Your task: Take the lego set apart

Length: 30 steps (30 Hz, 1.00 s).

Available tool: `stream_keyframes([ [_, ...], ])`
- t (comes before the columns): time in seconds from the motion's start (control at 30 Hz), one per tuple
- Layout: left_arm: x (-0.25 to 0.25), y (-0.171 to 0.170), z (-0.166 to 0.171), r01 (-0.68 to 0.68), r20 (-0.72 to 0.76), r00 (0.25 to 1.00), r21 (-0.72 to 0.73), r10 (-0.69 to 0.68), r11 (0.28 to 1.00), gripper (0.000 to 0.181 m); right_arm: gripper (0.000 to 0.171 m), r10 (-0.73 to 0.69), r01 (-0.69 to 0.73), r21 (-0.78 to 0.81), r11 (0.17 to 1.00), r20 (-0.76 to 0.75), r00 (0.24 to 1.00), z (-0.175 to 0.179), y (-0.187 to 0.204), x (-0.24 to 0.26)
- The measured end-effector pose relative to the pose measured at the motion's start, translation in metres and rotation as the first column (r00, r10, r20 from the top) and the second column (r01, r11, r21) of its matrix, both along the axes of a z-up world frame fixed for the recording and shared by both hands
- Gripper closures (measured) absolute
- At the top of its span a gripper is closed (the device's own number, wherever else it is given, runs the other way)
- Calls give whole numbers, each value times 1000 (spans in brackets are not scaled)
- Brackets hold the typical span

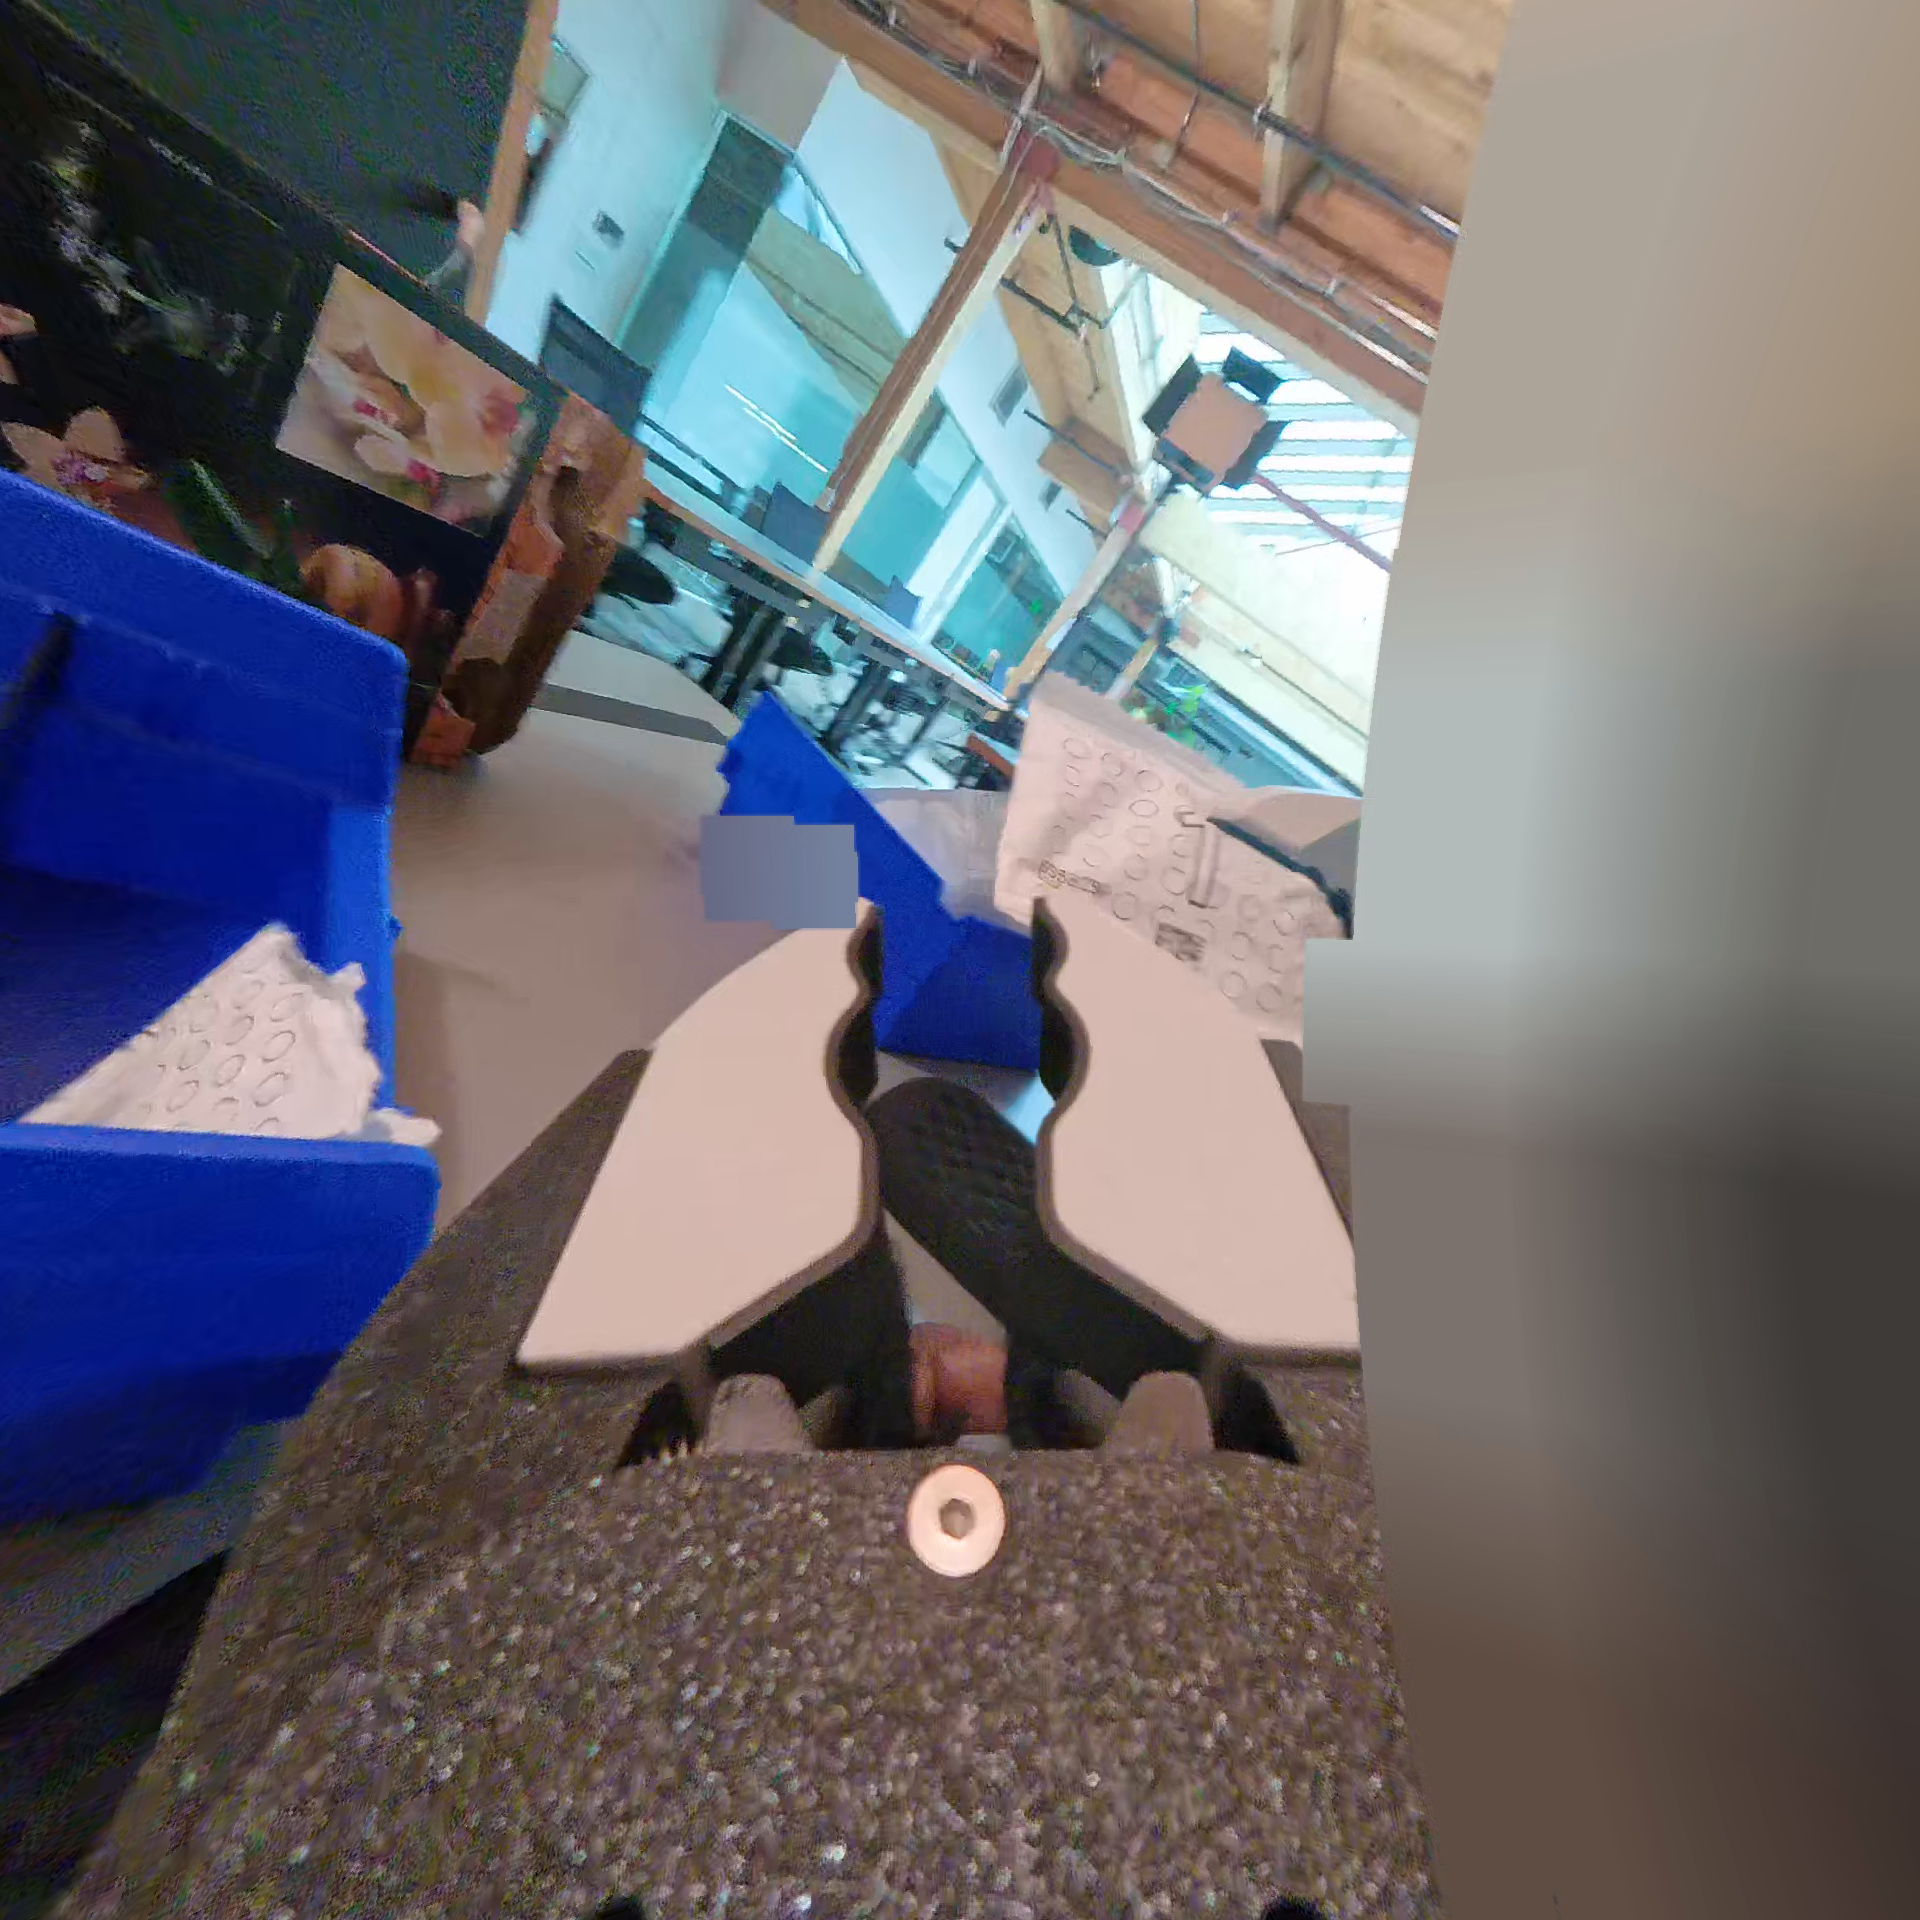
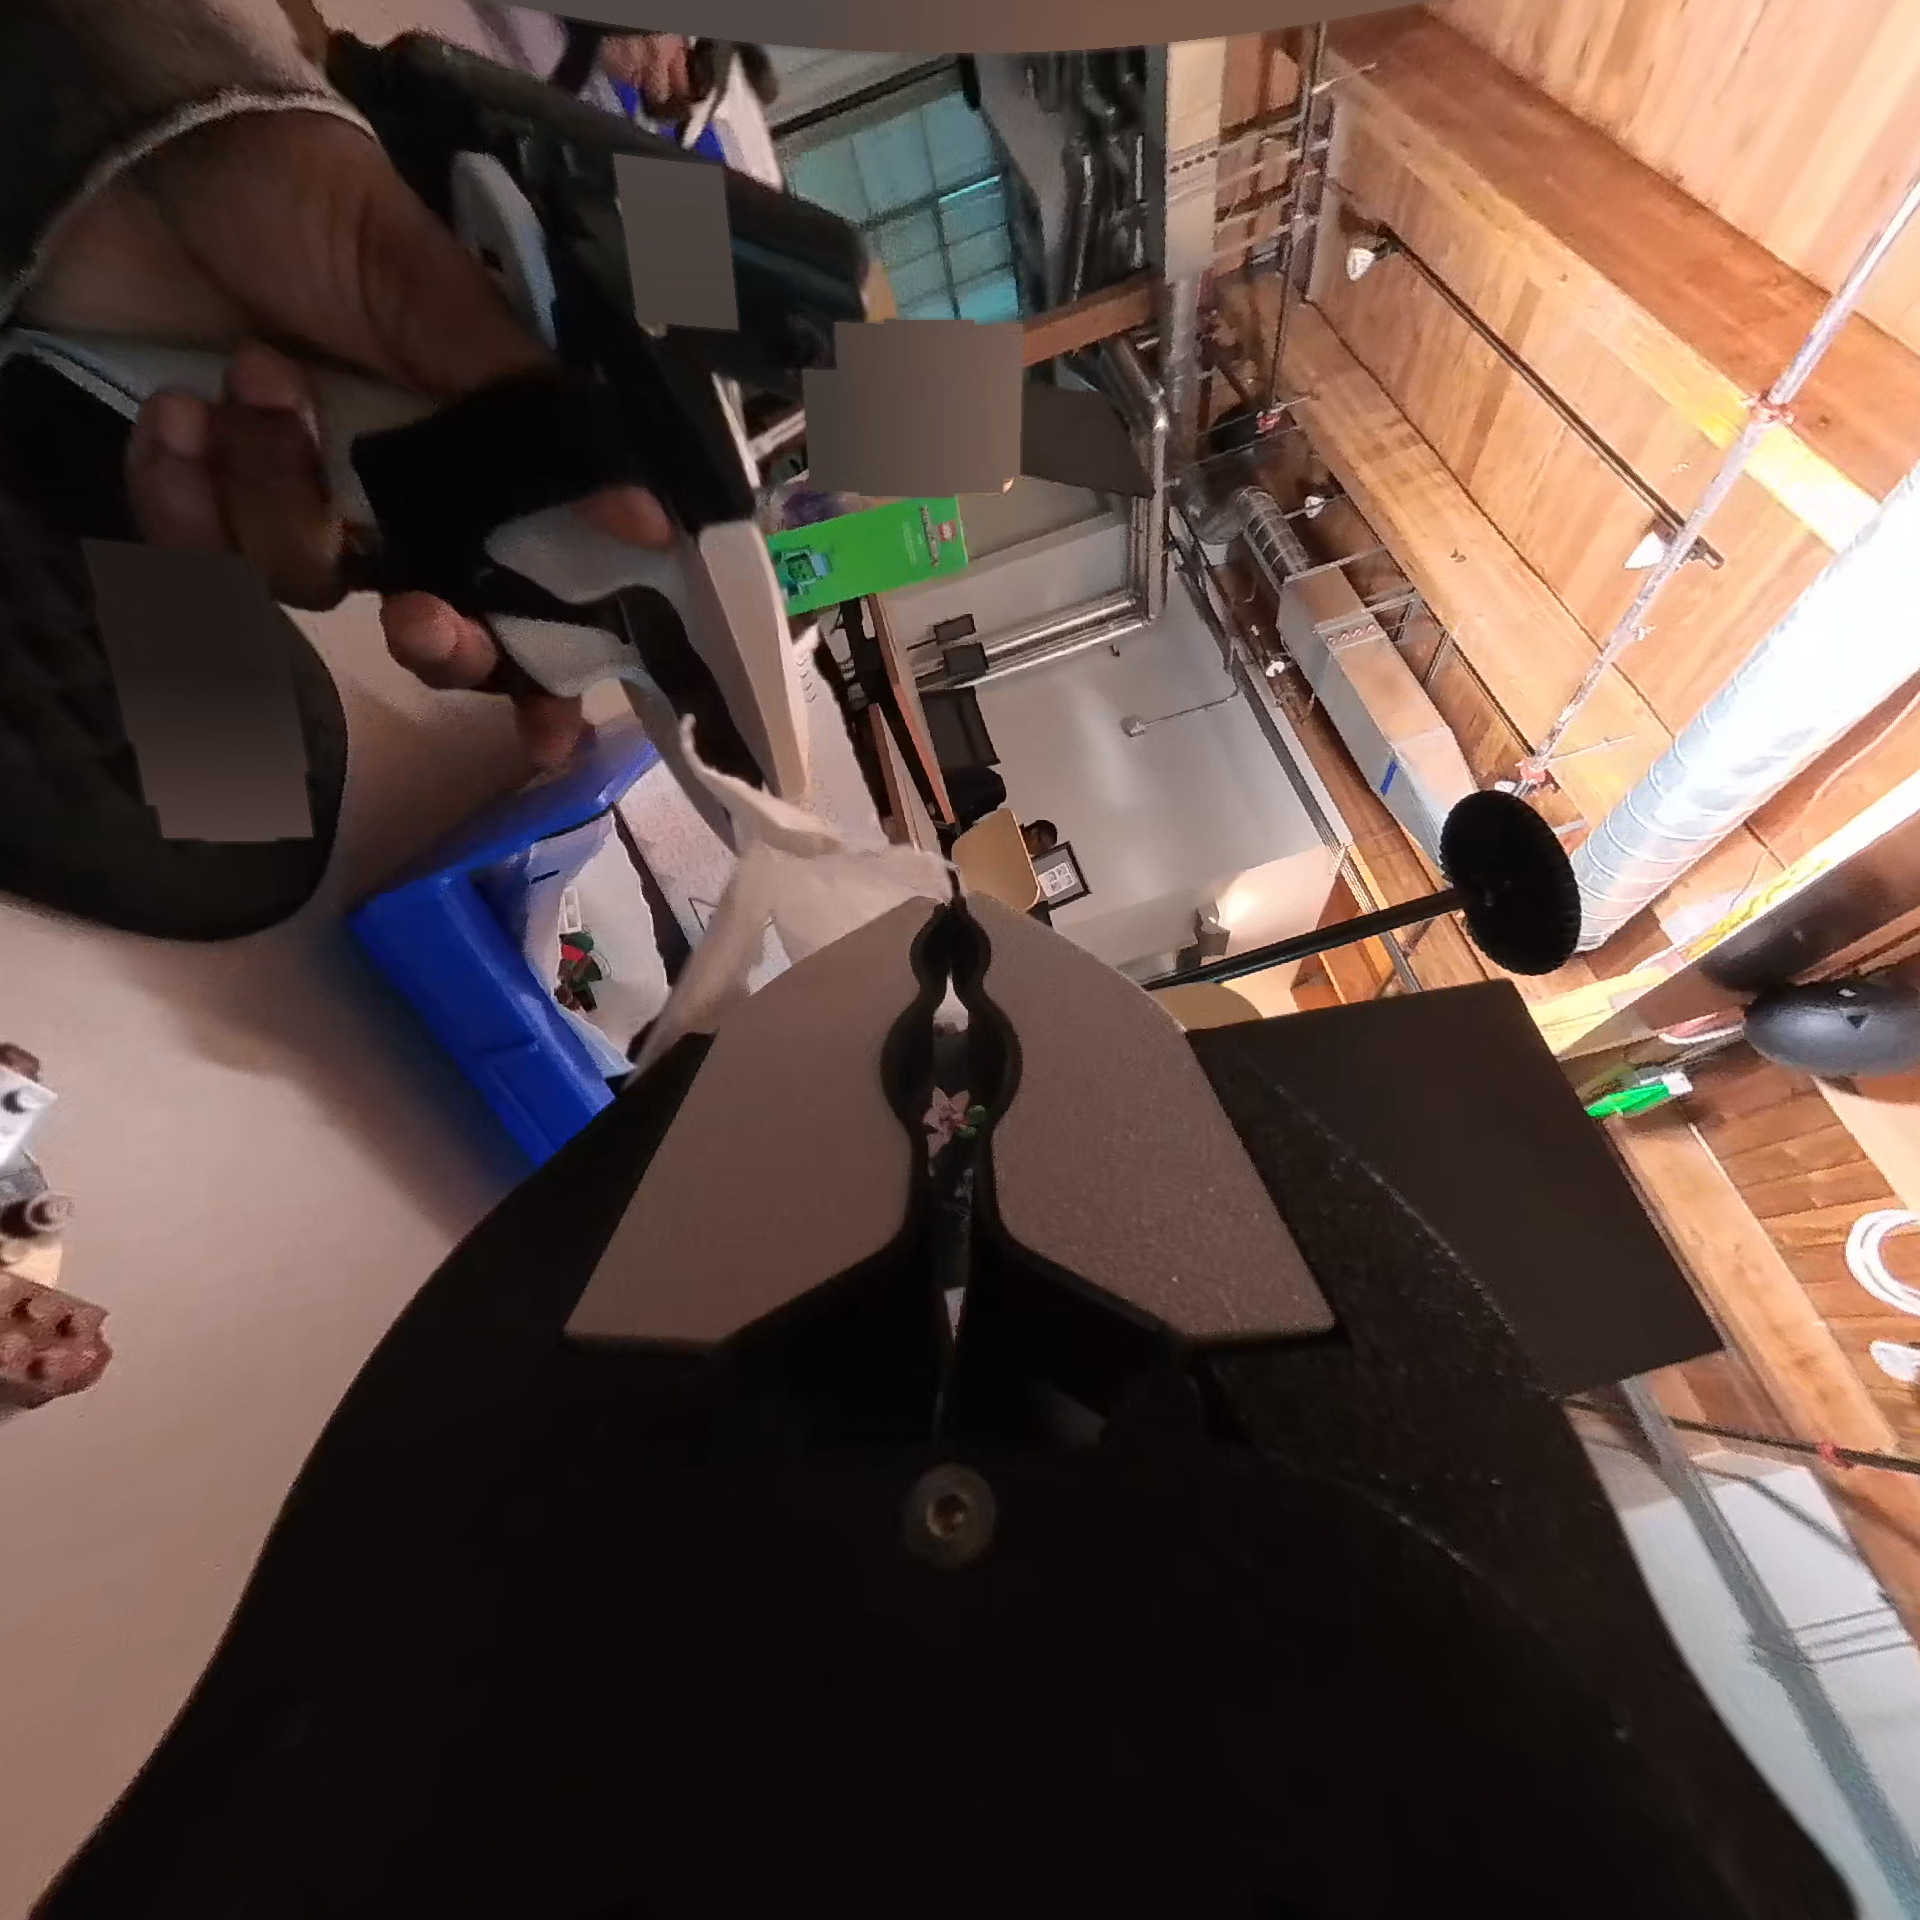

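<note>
In the left wrist view, the left gripper [image 1: 954,940] has its fingers spread, with nothing between them. A blue bin [image 1: 197,1226] at near left holds a white paper bag [image 1: 239,1049]; a second blue bin [image 1: 831,831] sits farther off.

In the right wrist view, the right gripper [image 2: 952,914] is pressed together, pinching a white bag [image 2: 800,862] at its tips. Brown lego pieces [image 2: 47,1340], somewhat blurred, lie on the table [image 2: 229,1091] at far left.
</note>
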<state>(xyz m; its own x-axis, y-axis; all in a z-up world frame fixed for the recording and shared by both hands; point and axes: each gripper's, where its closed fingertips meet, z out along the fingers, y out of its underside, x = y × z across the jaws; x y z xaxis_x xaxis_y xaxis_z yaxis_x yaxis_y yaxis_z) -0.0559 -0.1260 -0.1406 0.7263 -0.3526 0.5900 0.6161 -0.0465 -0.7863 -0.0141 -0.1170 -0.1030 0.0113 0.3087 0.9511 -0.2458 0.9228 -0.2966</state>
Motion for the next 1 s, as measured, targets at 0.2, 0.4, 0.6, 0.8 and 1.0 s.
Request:
stream_keyframes([
  [0.2,31,-3,13,224,124,965,80,-233,971,154,171,19,-14,72,997,-65,998,3,-8,1],
  [0.4,33,-11,24,254,177,939,216,-293,943,181,171,147,-150,-222,963,-33,989,7,-13,1],
  [0.6,18,-17,35,223,308,886,373,-346,901,181,168,274,-173,-679,713,43,961,14,-16,-12],
  [0.8,-4,-29,55,100,353,886,488,-300,867,181,155,202,-66,-757,650,88,976,39,-23,-7],
  [1.0,0,-34,65,101,289,913,523,-287,846,181,171,209,16,-793,609,180,961,34,-24,-11],
])
